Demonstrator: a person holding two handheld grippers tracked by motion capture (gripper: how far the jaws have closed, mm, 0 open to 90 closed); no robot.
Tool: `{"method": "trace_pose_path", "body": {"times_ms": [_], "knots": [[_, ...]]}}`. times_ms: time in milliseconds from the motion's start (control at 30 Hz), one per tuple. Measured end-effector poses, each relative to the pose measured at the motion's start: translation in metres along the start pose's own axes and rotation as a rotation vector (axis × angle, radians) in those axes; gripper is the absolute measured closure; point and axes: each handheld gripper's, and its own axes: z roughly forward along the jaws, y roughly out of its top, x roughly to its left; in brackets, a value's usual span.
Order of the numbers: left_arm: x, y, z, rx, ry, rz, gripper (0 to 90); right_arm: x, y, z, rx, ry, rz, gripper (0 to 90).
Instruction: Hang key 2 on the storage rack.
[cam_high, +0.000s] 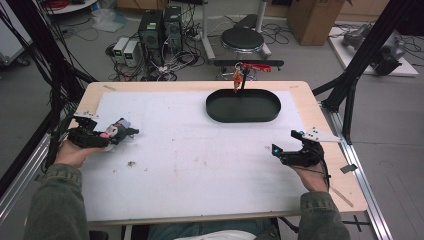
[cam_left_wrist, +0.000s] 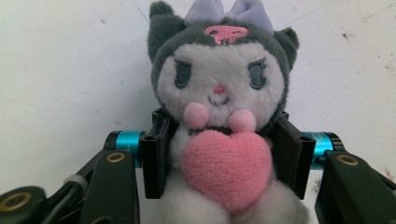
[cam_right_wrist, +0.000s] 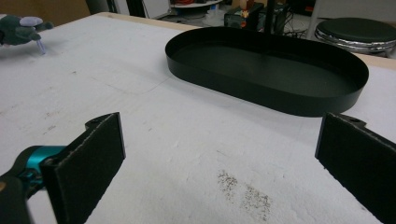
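Clamping a plush toy (cam_left_wrist: 219, 121) at nine o'clock, the left gripper (cam_high: 107, 136) grips tight; right gripper (cam_right_wrist: 224, 154), four o'clock, gapes wide, empty.

Lighting is even and moderately bright, with soft shadows only. The white table cover (cam_high: 190, 145) shows no glare. All views are slightly soft; the high view's upper corners are dim.

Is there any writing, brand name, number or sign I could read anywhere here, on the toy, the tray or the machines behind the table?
None can be read.
plush toy: a pink embroidered emblem on its hood, no letters.
black tray: plain.
computer towers on the floor: any labels are too small and blurred to read.
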Motion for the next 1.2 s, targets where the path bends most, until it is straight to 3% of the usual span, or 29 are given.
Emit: {"method": "trace_pose_path", "body": {"times_ms": [333, 700, 1200], "knots": [[-0.005, 0.006, -0.012, -0.044, -0.005, 0.008, 47.2, 0.001, 0.000, 0.000, 0.007, 0.004, 0.006, 0.5], [-0.022, 0.039, -0.021, -0.044, 0.014, 0.071, 47.2, 0.001, 0.001, 0.001, 0.003, 0.008, 0.000, 0.5], [-0.047, 0.076, -0.030, -0.081, -0.020, 0.121, 47.1, 0.001, 0.001, 0.000, -0.002, 0.007, 0.005, 0.5]]}}
